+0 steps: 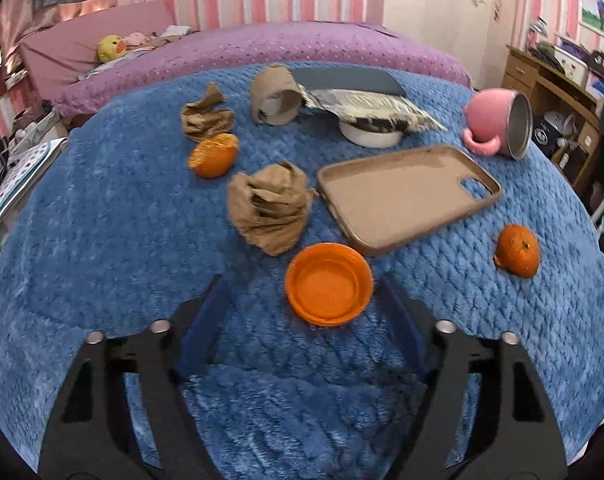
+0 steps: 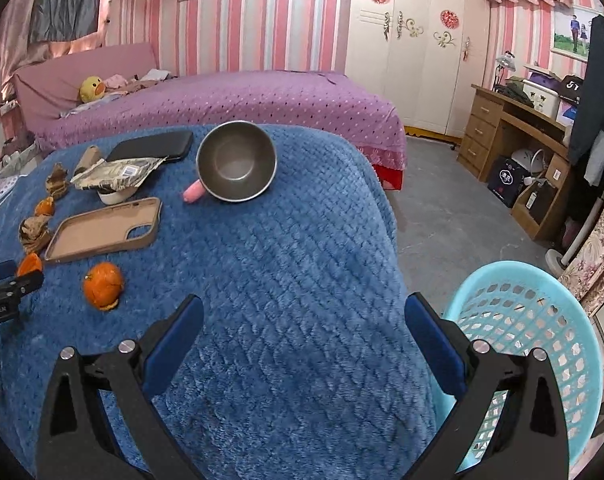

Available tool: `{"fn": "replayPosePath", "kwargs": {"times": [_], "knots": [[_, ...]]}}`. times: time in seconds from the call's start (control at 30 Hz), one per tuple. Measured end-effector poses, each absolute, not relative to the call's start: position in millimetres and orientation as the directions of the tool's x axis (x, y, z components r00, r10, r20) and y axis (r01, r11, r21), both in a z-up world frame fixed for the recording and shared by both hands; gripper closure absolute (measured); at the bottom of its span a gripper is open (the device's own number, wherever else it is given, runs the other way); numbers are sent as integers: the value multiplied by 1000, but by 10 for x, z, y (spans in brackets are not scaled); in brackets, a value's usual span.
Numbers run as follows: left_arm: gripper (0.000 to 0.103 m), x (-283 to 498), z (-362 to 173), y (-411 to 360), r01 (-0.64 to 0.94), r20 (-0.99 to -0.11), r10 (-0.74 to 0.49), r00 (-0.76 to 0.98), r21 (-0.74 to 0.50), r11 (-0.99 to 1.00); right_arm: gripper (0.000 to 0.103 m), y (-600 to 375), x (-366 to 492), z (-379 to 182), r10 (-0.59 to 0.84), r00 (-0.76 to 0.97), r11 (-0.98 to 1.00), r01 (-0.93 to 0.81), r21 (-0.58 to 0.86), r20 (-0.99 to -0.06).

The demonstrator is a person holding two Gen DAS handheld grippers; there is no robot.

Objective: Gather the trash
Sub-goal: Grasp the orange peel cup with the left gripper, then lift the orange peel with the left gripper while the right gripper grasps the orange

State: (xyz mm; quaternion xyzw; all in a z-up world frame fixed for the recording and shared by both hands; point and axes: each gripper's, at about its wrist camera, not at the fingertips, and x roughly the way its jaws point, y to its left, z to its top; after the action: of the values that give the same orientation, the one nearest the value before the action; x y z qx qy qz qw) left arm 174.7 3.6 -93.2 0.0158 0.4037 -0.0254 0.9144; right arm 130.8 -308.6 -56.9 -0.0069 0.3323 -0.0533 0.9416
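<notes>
Counting two orange peels [image 1: 214,155], perhaps three paper wads [image 1: 270,213].

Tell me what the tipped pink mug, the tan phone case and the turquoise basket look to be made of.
Pink mug: matte pink outer shell, likely plastic, with a dull grey metal liner, probably stainless, judging by its sheen.
Phone case: tan, matte, rounded lip; looks like silicone or soft plastic, possibly leather-look.
Basket: turquoise moulded plastic, judging by the glossy rim and lattice holes.
</notes>
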Motion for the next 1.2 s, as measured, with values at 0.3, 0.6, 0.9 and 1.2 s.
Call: {"fn": "replayPosePath", "kwargs": {"times": [0.3,0.6,0.9,1.2], "knots": [[64,1619,-882,24,96,-715,-82,694,-21,995,5,-2924,1308,-604,-39,776,998,62,13,-629],[64,1377,-750,272,61,-673,-33,739,17,998,5,-2505,1294,-609,52,783,998,-26,51,-620],[64,1479,-844,761,-58,-703,28,711,-19,998,6,-1936,1511,-654,102,758,991,-136,-2,-644],[64,1563,-875,731,-48,-706,38,707,6,999,61,-1726,1712,-823,158,670,972,-237,-7,-726]]}}
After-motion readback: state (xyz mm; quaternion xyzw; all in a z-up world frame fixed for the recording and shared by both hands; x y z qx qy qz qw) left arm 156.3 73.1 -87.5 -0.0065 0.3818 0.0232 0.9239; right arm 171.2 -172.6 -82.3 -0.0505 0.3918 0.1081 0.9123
